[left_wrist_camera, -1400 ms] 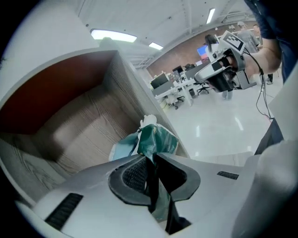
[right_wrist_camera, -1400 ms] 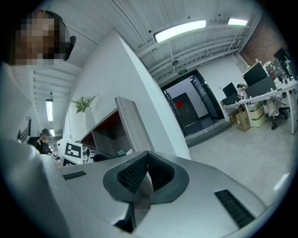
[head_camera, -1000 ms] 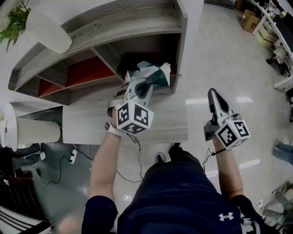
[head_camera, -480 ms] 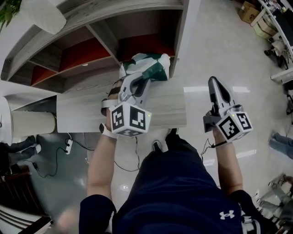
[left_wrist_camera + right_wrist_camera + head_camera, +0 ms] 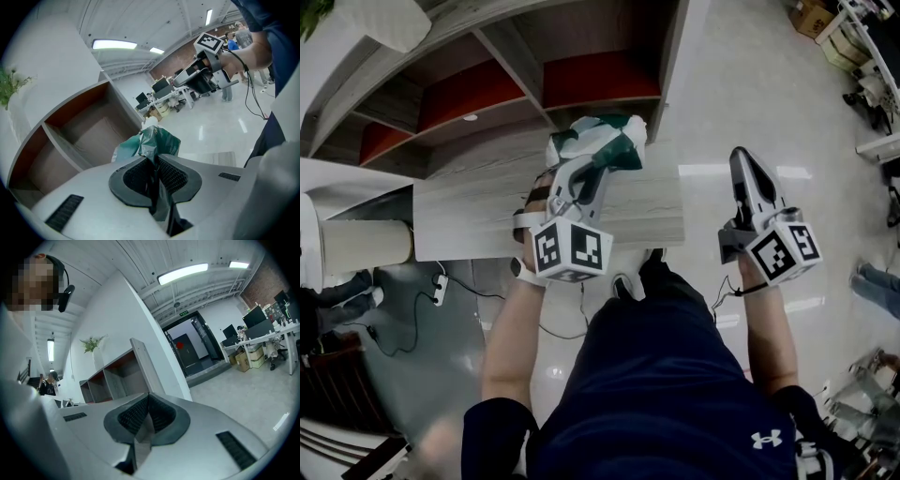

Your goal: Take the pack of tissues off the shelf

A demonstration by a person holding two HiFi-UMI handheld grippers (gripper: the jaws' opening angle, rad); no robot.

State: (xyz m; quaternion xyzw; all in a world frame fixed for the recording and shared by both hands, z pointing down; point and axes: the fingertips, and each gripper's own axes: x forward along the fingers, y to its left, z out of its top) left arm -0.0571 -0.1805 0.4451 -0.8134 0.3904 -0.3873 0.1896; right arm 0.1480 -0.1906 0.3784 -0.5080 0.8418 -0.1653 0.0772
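Observation:
The green and white pack of tissues hangs at the tip of my left gripper, out in front of the shelf unit and above the low wooden table. In the left gripper view the jaws are shut on the pack's green wrapper, which is pinched between the ribbed pads. My right gripper is held off to the right over the floor, apart from the pack. Its jaws meet with nothing between them.
The shelf unit has red-backed compartments that look bare. A white cylinder stands at the table's left end. Cables and a power strip lie on the glossy floor. Desks and boxes stand far right.
The left gripper has drawn the tissue pack back out of the shelf compartment toward me, over the low table. The right gripper has stayed about where it was.

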